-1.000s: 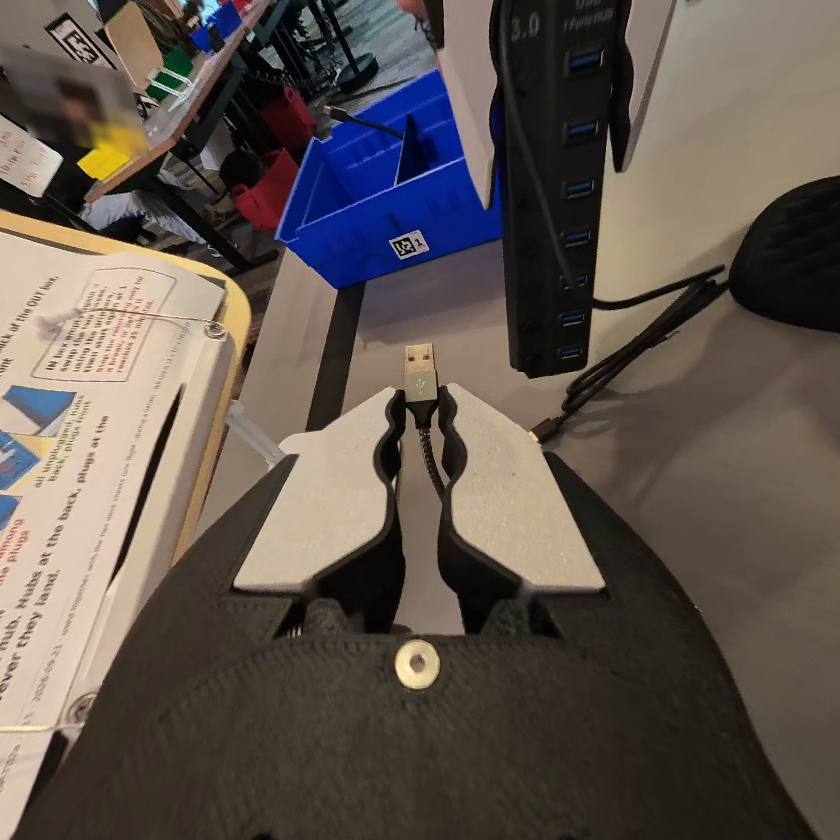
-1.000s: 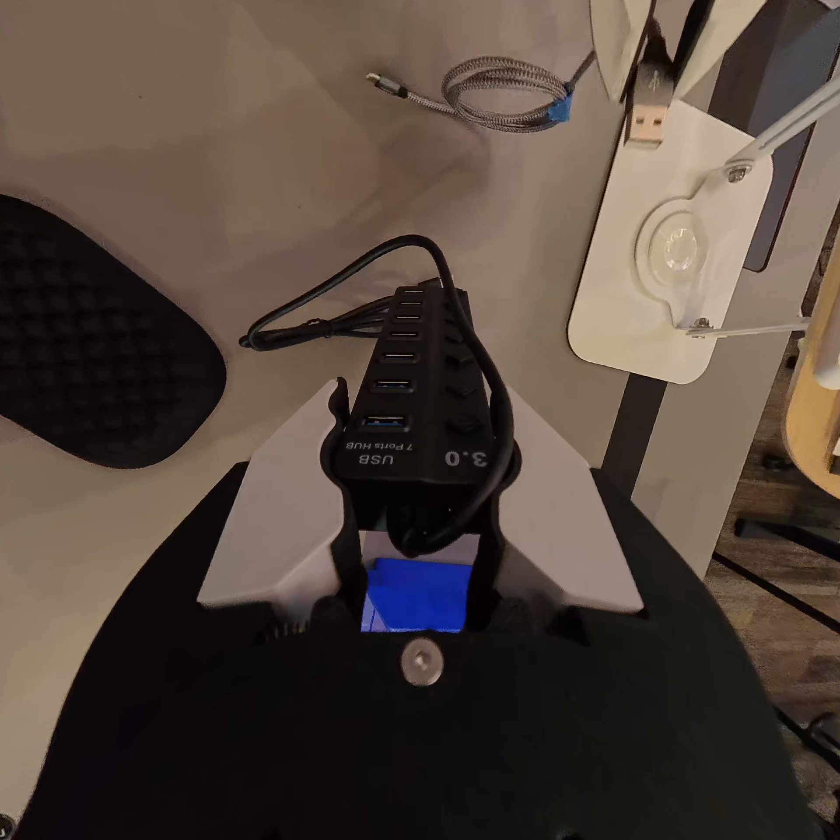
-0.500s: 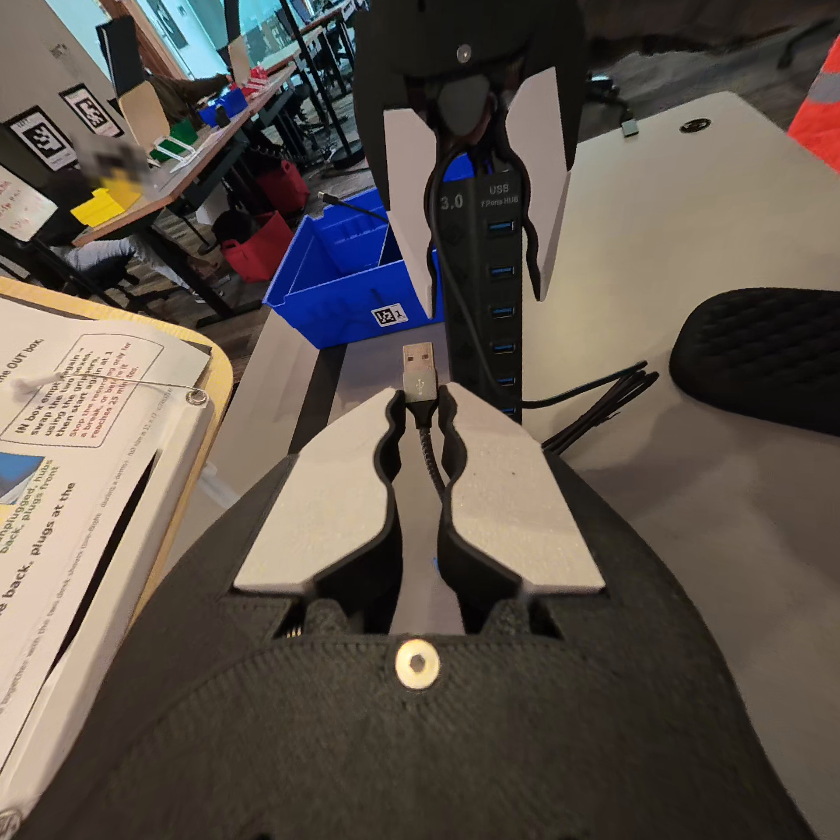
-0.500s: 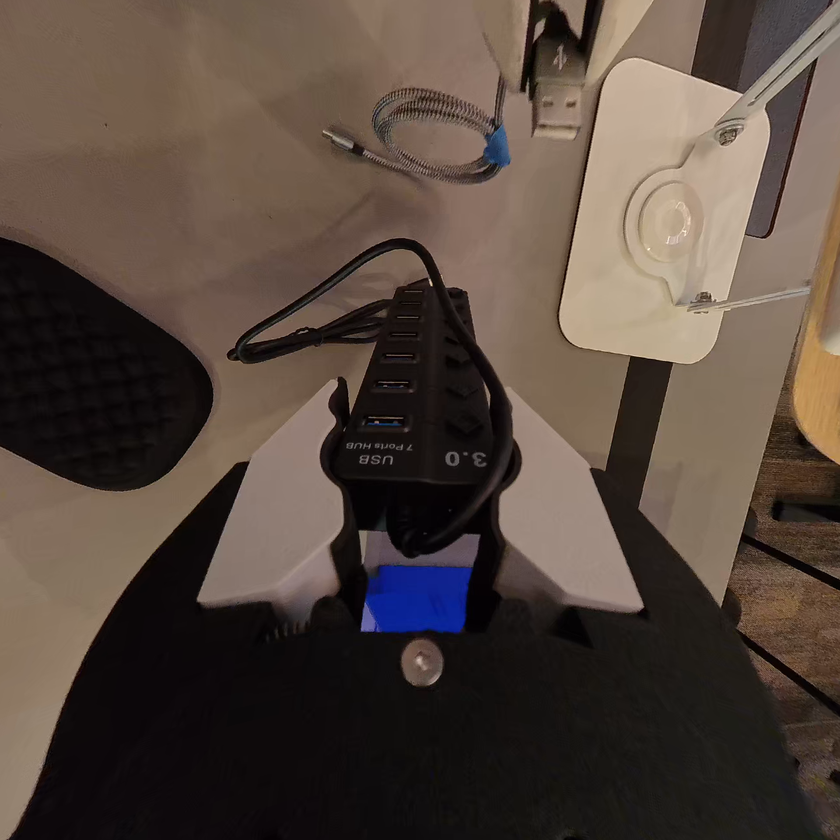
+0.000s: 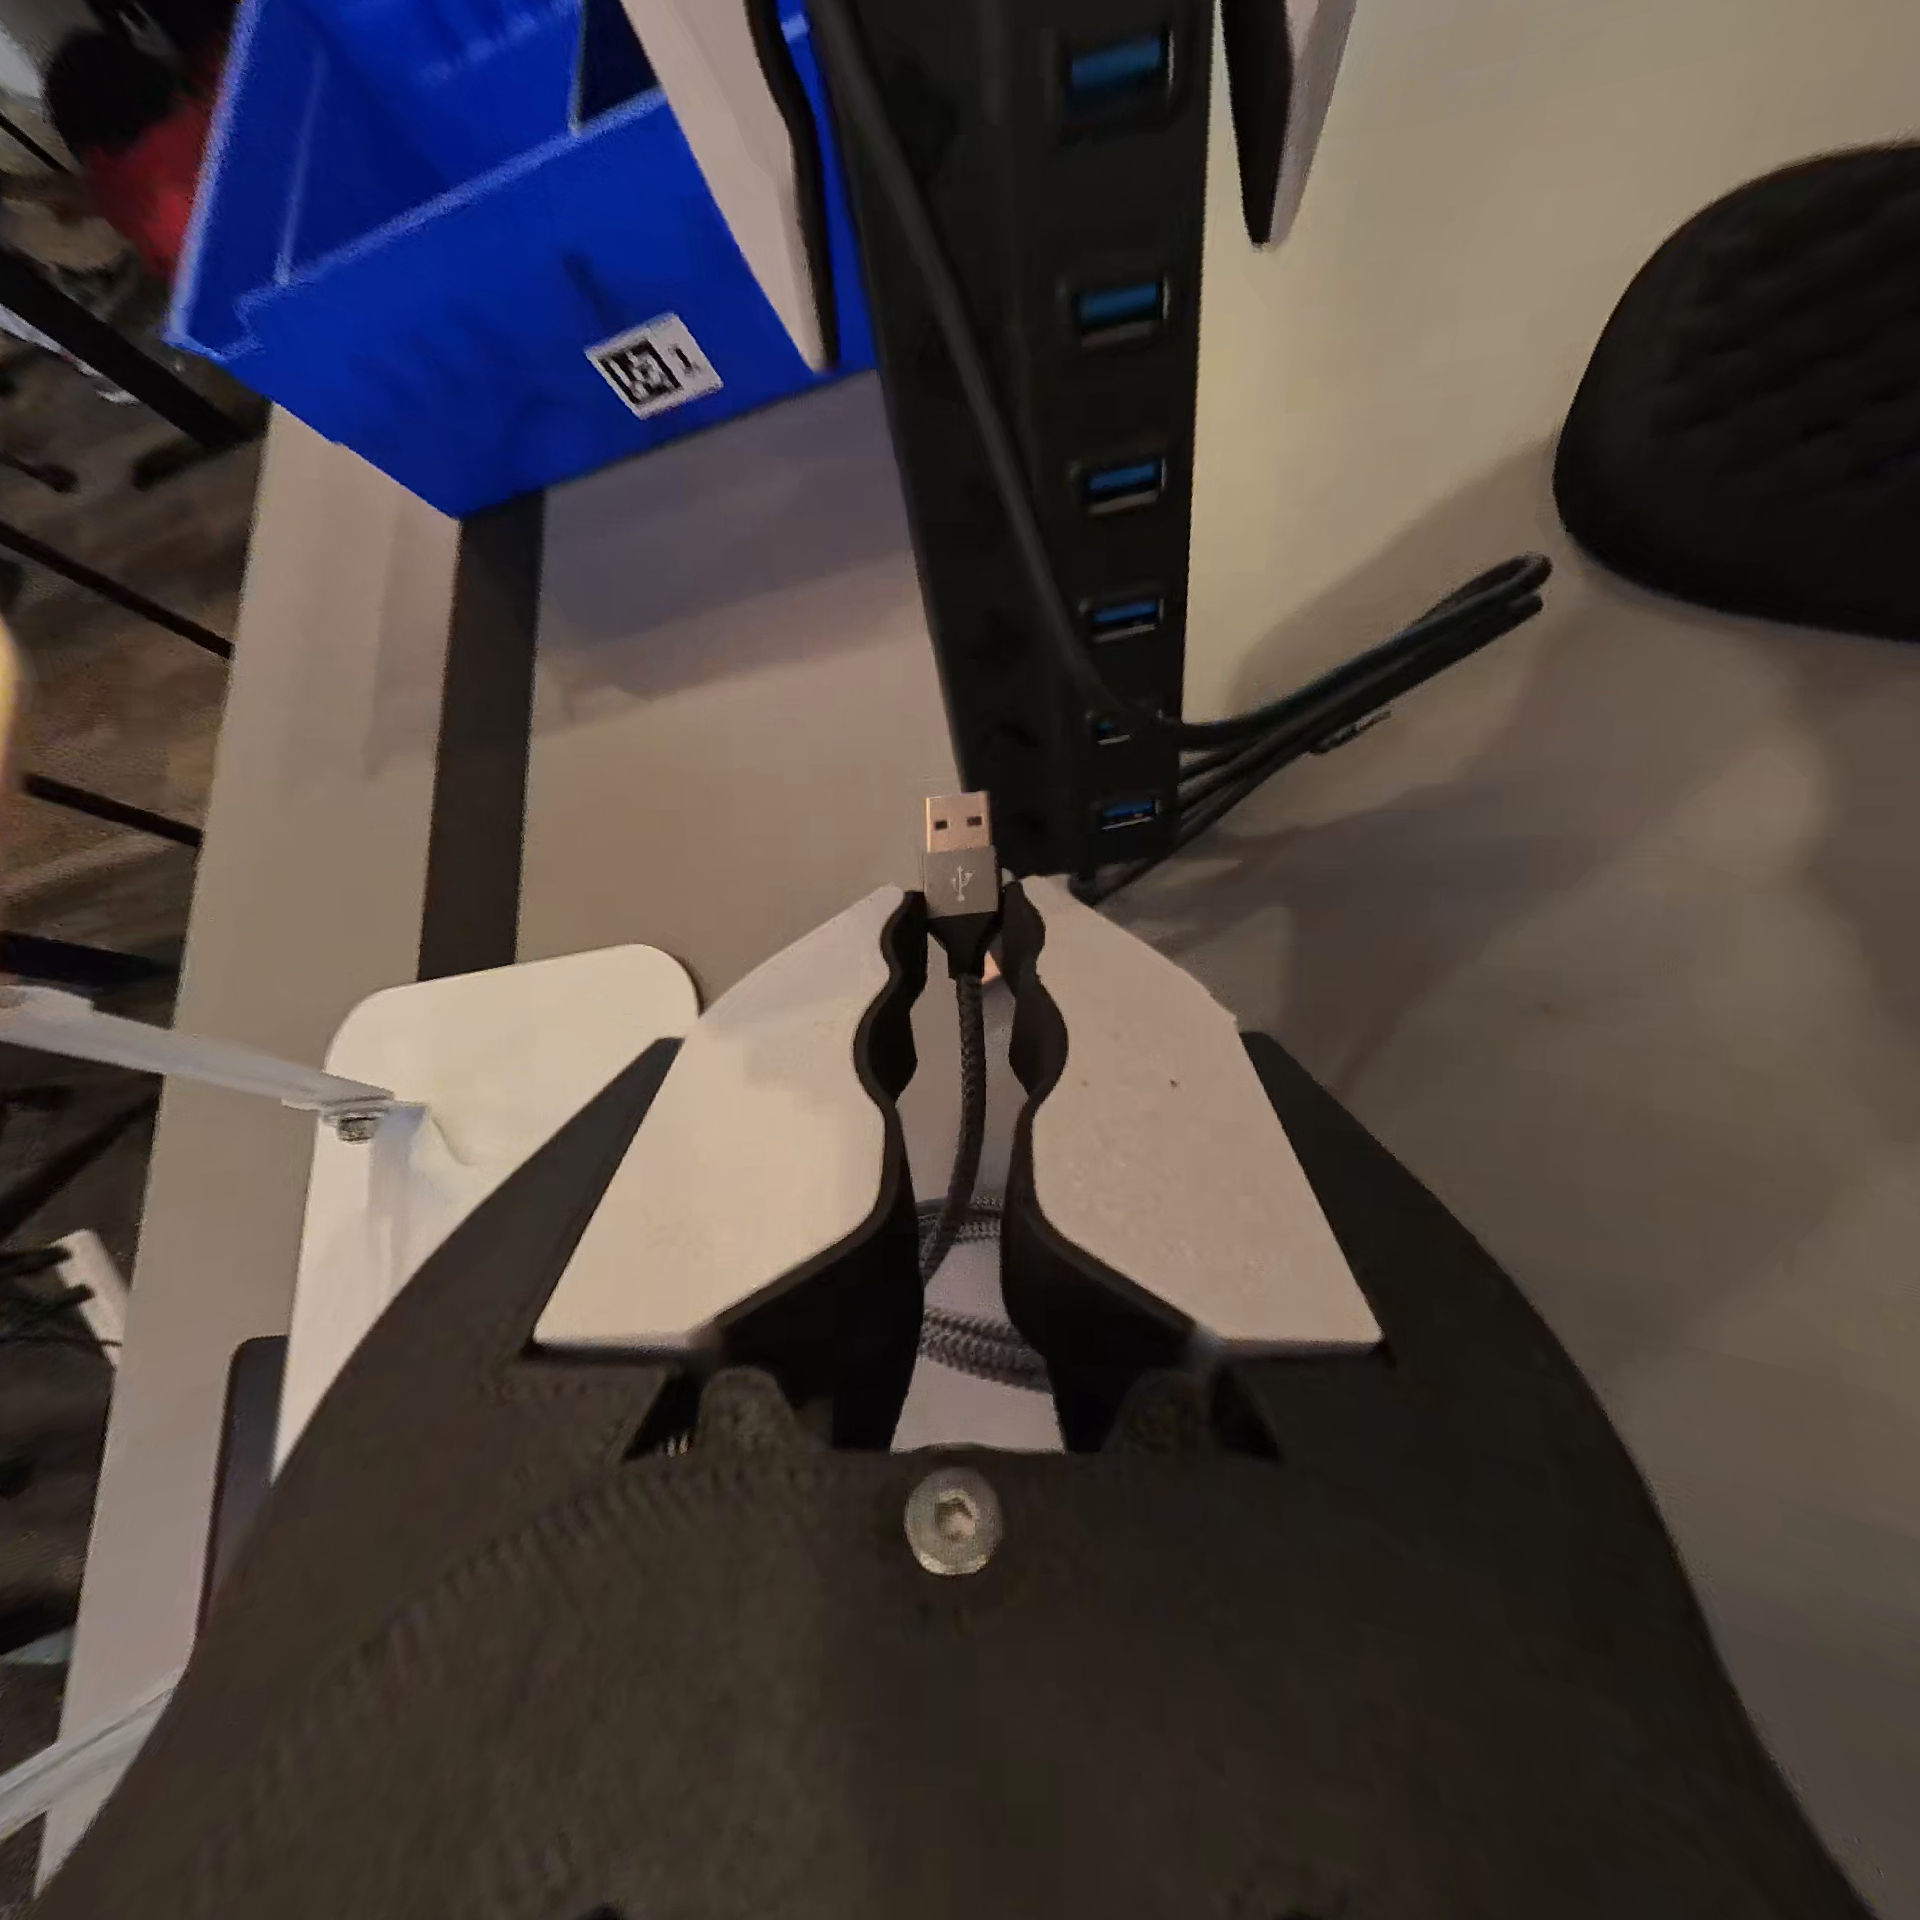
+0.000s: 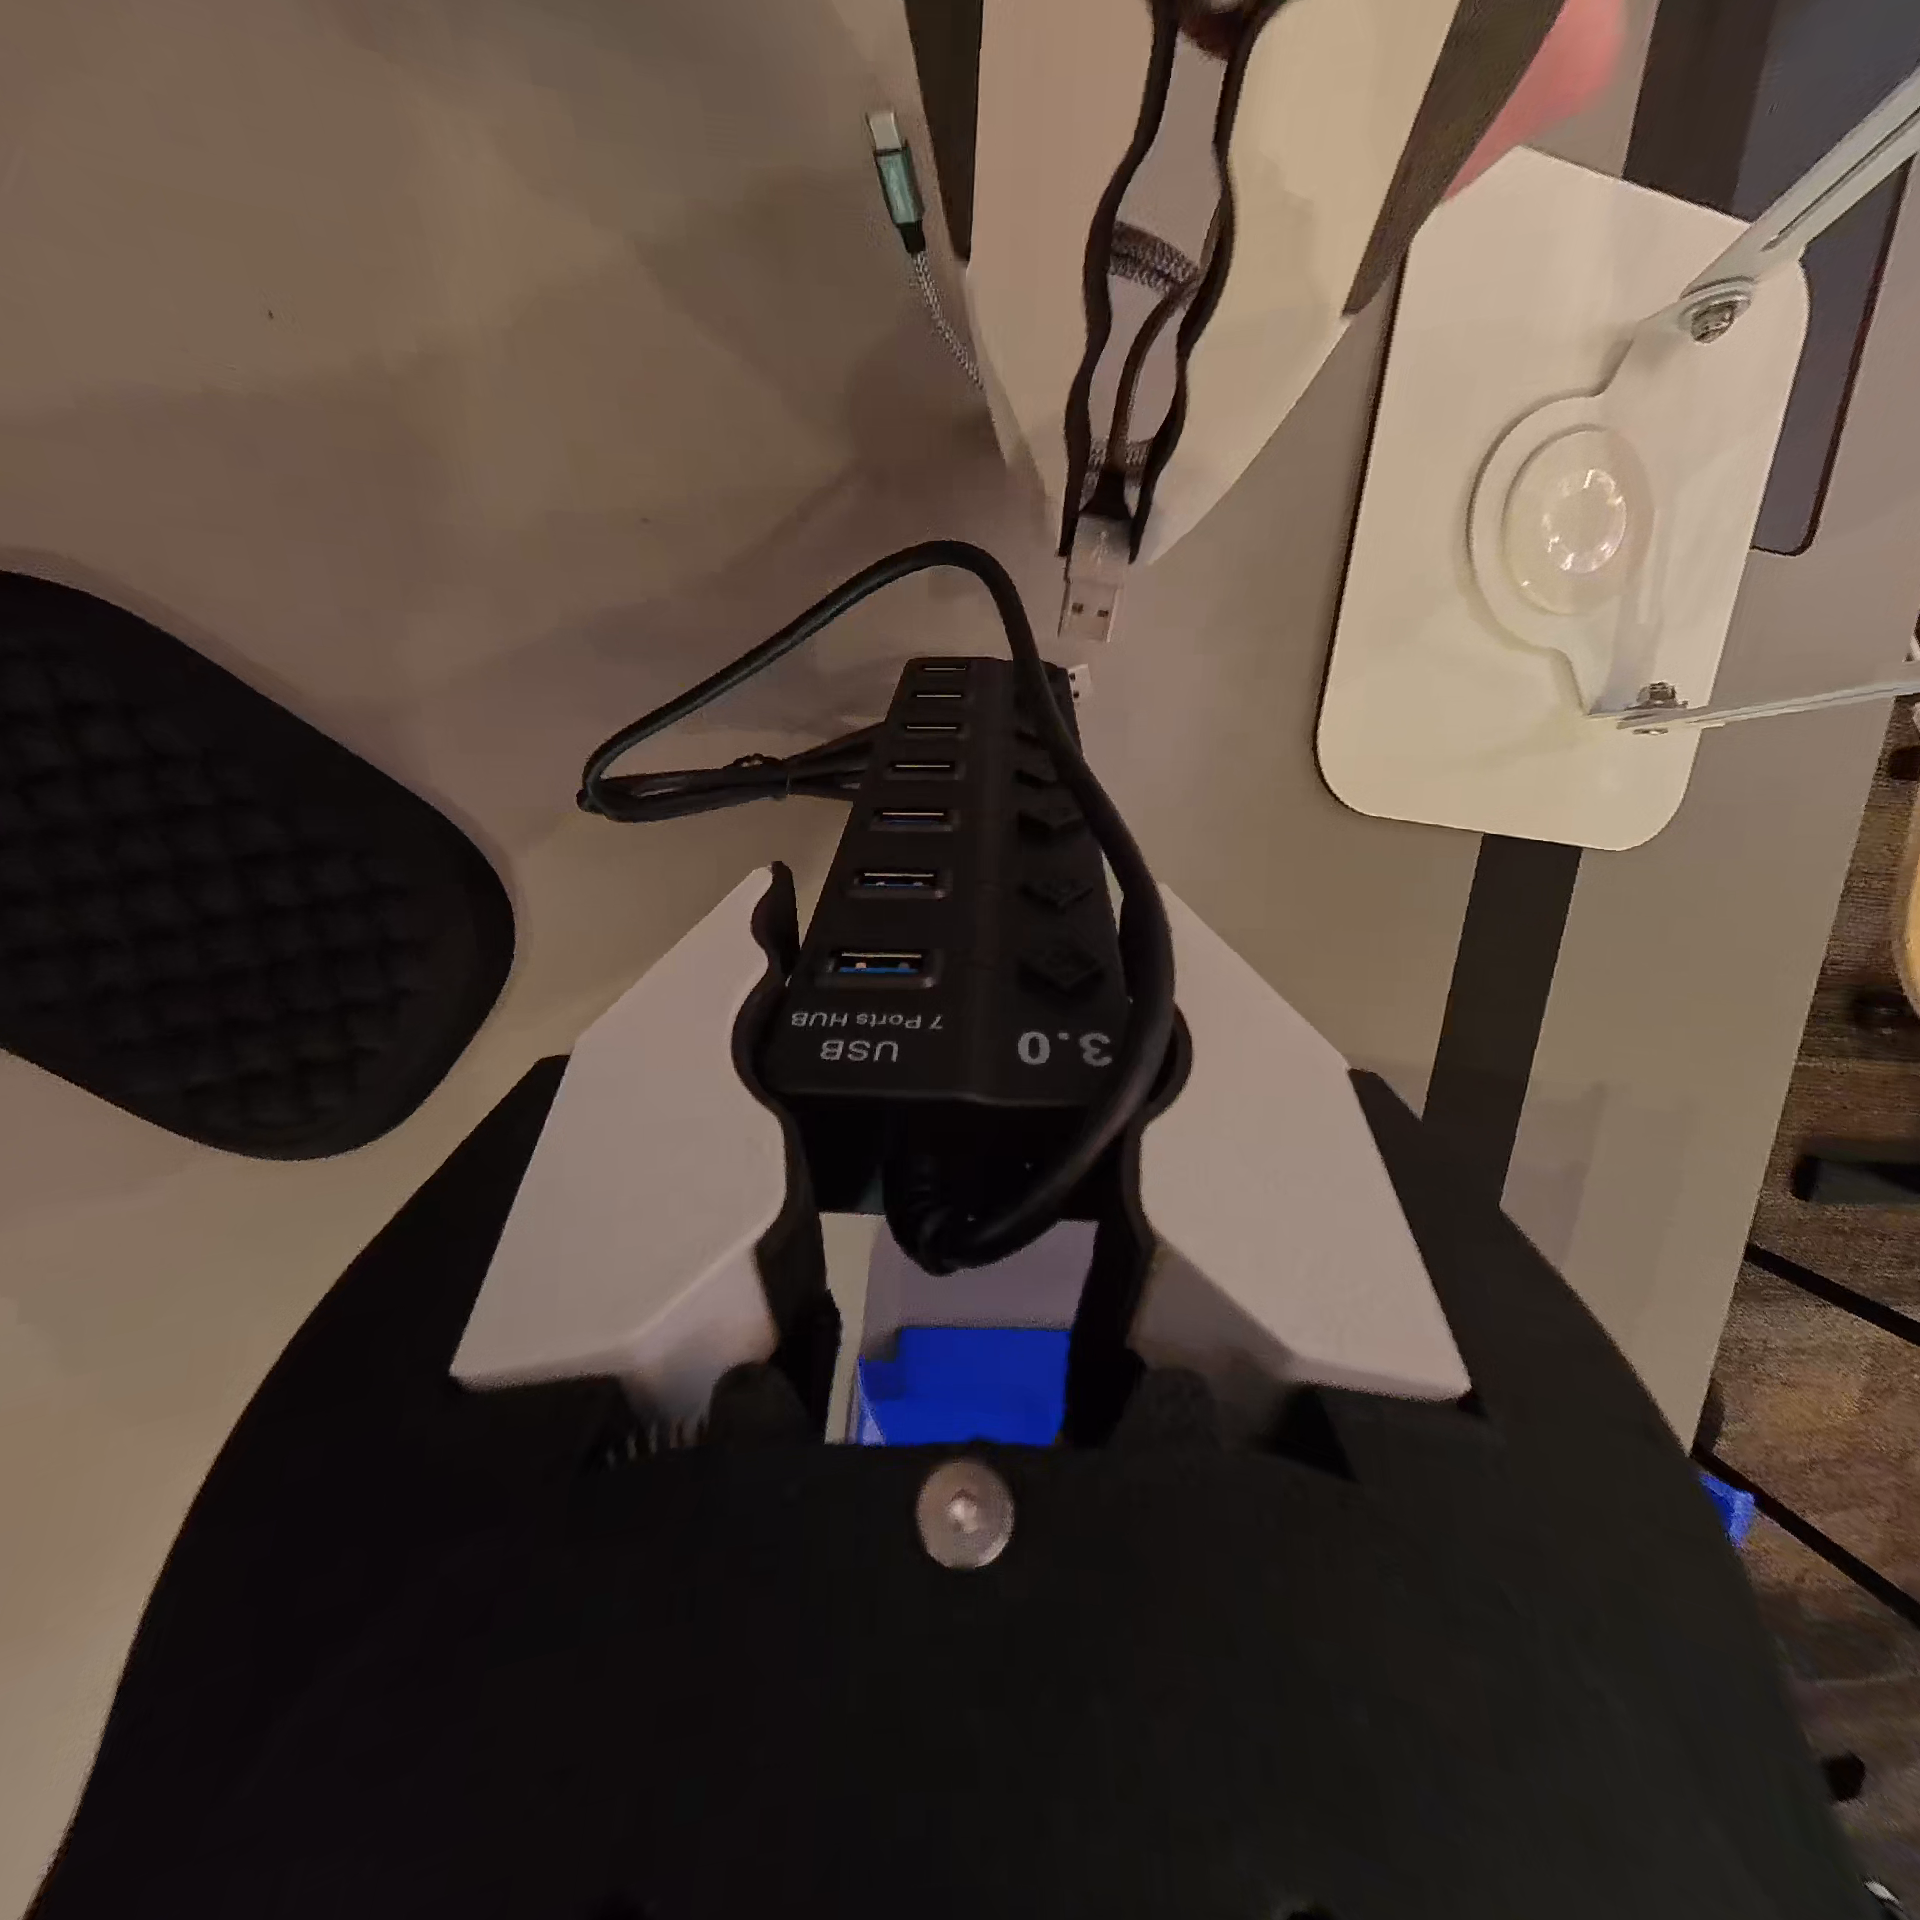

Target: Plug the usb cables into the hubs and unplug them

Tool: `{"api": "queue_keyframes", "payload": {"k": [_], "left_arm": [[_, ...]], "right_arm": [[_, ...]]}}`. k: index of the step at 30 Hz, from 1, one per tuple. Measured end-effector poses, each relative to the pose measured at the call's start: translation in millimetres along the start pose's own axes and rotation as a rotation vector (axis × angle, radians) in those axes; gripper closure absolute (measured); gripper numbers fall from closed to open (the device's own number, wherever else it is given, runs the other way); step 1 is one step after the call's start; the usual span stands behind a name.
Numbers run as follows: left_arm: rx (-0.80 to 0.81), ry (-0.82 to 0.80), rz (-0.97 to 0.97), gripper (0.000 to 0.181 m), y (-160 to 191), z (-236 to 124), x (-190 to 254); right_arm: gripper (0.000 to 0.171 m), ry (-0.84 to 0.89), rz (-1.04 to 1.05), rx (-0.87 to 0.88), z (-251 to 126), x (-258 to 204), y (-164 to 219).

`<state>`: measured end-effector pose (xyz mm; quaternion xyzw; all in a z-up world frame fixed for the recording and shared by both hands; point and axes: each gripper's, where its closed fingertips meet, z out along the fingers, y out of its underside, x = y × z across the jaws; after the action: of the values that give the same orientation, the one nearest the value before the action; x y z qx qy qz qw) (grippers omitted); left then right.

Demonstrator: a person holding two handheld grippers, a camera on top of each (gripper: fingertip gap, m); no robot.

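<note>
Left wrist view: left tool (image 5: 961, 914) is clenched on a braided usb cable (image 5: 961, 1049) just behind the plug (image 5: 958, 847), metal tip poking out fwd past the fingertips. Hub (image 5: 1049, 436) hangs right in front, a long black strip w/ a column of blue ports, gripped at its far end by the right tool. Plug tip sits just left of the hub's near end, close beside the lowest port (image 5: 1125, 814) but not in it; plug's long axis runs roughly parallel to the hub's long axis, so it isn't aimed into a port face yet.

Right wrist view: right tool (image 6: 961, 1039) grasps the hub (image 6: 935, 883) across its labelled end, hub's own black lead (image 6: 790, 665) looping off to the left onto the tabletop (image 6: 416, 364). Left tool (image 6: 1107, 520) comes in from the far side, plug (image 6: 1091, 597) hanging just beyond the hub's far end, apart from it. Black mat (image 6: 208, 883) lies left, white base plate (image 6: 1714, 520) right.

Vs 0.5 s ago: plug and hub are much closer together, hub fills more of the left view, blue bin (image 5: 468, 260) slides up-left. Grips unchanged on both sides.

My read: the next move turns on tilting the plug toward a port face, then pushing in; left tool does the travel, right just steadies.
</note>
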<state>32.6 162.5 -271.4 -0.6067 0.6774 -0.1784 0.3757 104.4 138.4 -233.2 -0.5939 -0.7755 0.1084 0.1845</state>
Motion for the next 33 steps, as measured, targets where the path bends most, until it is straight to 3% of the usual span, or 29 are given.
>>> {"api": "queue_keyframes", "payload": {"k": [6, 15, 18, 24, 33], "left_arm": [[-0.159, 0.057, 0.035, 0.167, 27.5, 25.4, 13.7], [-0.169, 0.099, 0.021, 0.167, 34.6, 39.9, 20.3], [-0.262, 0.049, 0.081, 0.167, 44.1, 43.8, 16.4], [-0.129, 0.005, -0.03, 0.167, 35.4, 13.5, -4.2], [0.016, -0.09, -0.077, 0.167, 21.9, -28.4, -27.8]], "right_arm": [[0.11, -0.009, -0.018, -0.041, 7.1, -7.0, -1.8], [0.11, -0.021, 0.0, -0.041, 11.5, -7.8, 2.1], [0.11, -0.026, 0.005, -0.046, 14.5, -10.3, 4.8], [0.11, -0.024, 0.119, 0.102, 15.3, -21.0, 6.0], [0.11, 0.193, 0.485, 0.404, 42.4, -46.9, 48.0]]}}
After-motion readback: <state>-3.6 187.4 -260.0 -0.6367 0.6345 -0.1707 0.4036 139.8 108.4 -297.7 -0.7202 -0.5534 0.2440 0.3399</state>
